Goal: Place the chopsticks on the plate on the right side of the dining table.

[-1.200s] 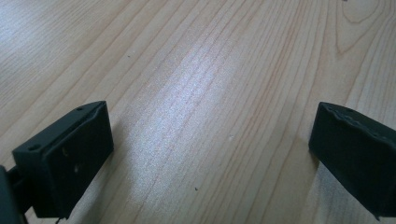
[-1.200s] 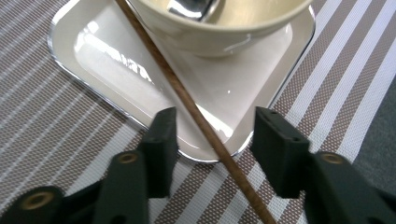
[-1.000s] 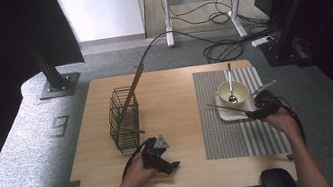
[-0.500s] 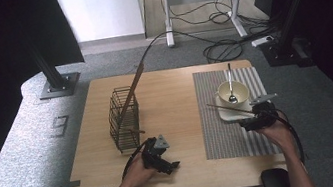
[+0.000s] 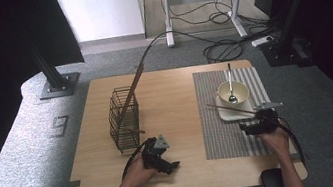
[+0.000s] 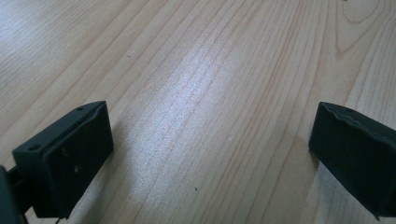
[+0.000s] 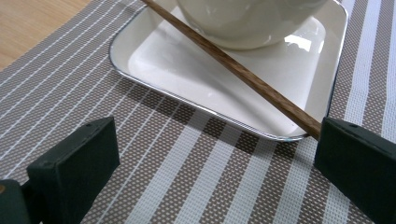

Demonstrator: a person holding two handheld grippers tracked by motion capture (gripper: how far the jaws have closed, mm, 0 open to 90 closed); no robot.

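**Wooden chopstick at your right jaws, not yet gripped**

Wood-brown and slim, the chopstick (image 7: 243, 74) lies slanted across the white square plate (image 7: 154, 65), passing just under the side of the cream bowl (image 7: 243, 23) that stands on that plate. In the right gripper view its near end runs up to the right-hand jaw and seems to touch it, while the other jaw stands well away over the striped placemat (image 7: 187, 177). Your right hand-held gripper (image 5: 259, 123) has just been opening and now stands spread wide; its pads do not press on the chopstick. From the high view you can see this gripper low over the placemat, just beside the near corner of the plate, with a spoon (image 5: 230, 86) resting in the bowl.

Your left hand-held gripper (image 5: 162, 157) sits on the bare counter (image 5: 175, 97), near the front edge and just beside the black wire basket (image 5: 124, 118). Its jaws are also spread apart, with plain wood grain between them in the left gripper view. A second chopstick (image 5: 132, 86) leans out of the basket, tilted toward the far side of the counter. The basket and the plate stand well apart, basket on the wood, plate on the placemat.
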